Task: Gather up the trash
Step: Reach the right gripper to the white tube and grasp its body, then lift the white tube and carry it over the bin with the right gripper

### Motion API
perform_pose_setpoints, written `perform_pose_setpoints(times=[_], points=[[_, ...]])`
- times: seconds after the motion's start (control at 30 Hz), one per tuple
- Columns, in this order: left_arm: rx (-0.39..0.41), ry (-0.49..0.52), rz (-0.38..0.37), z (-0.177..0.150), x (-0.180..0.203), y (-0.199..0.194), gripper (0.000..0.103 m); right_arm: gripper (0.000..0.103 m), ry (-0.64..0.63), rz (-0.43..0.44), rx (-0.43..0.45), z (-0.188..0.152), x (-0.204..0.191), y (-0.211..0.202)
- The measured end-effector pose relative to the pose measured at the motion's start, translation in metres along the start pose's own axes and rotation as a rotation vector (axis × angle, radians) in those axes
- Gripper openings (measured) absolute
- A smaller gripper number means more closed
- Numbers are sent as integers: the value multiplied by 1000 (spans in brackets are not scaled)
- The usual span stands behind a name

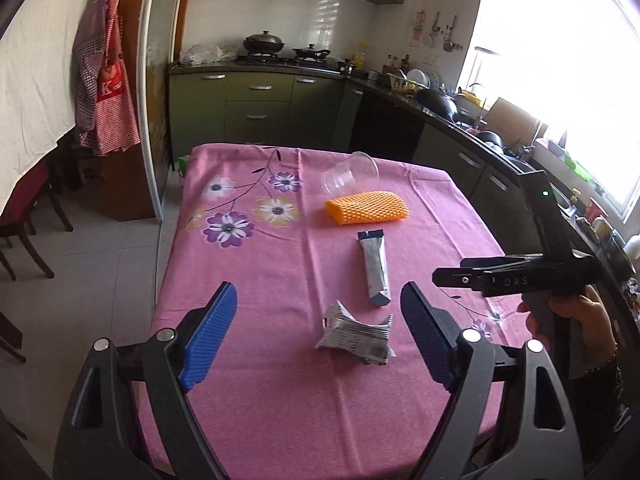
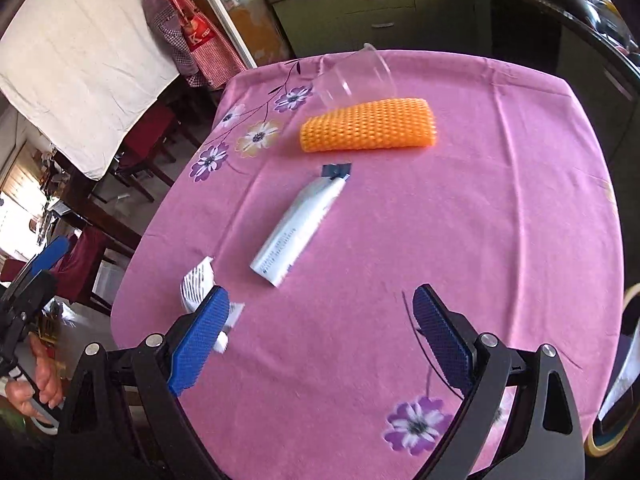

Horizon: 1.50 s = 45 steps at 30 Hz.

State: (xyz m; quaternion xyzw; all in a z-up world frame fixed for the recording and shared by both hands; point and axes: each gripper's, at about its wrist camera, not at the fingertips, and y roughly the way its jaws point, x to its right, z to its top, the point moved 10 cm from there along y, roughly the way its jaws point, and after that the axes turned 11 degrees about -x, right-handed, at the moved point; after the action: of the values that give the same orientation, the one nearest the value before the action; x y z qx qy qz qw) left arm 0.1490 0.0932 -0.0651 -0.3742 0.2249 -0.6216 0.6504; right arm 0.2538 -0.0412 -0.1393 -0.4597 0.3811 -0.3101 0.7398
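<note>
On the pink flowered tablecloth (image 1: 280,392) lie a crumpled grey-white wrapper (image 1: 356,335), a squeezed grey tube (image 1: 375,267), an orange foam net sleeve (image 1: 366,211) and a clear plastic cup (image 1: 350,175) on its side. My left gripper (image 1: 320,328) is open above the near table, the wrapper between its blue pads. My right gripper (image 2: 320,336) is open and empty; the wrapper (image 2: 198,284) is partly hidden behind its left pad, the tube (image 2: 300,228) ahead, the sleeve (image 2: 368,125) and cup (image 2: 354,77) farther. The right gripper also shows in the left wrist view (image 1: 440,278), at the table's right edge.
Green kitchen cabinets (image 1: 256,104) and a stove with pots stand behind the table. A counter with dishes (image 1: 480,120) runs along the right under a bright window. Dark red chairs (image 1: 24,216) stand on the left. A round bin rim (image 2: 624,380) shows at the right wrist view's right edge.
</note>
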Motion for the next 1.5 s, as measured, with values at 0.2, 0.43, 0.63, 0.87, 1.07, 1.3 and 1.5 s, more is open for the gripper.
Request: perform_pose_setpoints(times=[0.2,0.43,0.63,0.87,1.07,1.3,1.5], points=[[-7,-5,-3,-5,-10,-1,80,90,17,-40,-68,35,-13,49],[-17,-2,-22,-7,-11,7,80,83,9,-118,-108,42,-16,85],[-31,5,-24,-8,-7,13,80,72,-34,-192,-83,38,-22,89],[-37,18,-23,-8,-2,17,80,56,-76,-233,-69,25,-10,79],[-50,36,-25,-9,7,21,81,35,-110,-254,-36,13,7,67],[-64,54,-22,-11,15,25,81,20,-123,-224,8,3,21,55],[-78,72,-23,-13,22,30,81,17,-124,-205,43,-13,27,42]])
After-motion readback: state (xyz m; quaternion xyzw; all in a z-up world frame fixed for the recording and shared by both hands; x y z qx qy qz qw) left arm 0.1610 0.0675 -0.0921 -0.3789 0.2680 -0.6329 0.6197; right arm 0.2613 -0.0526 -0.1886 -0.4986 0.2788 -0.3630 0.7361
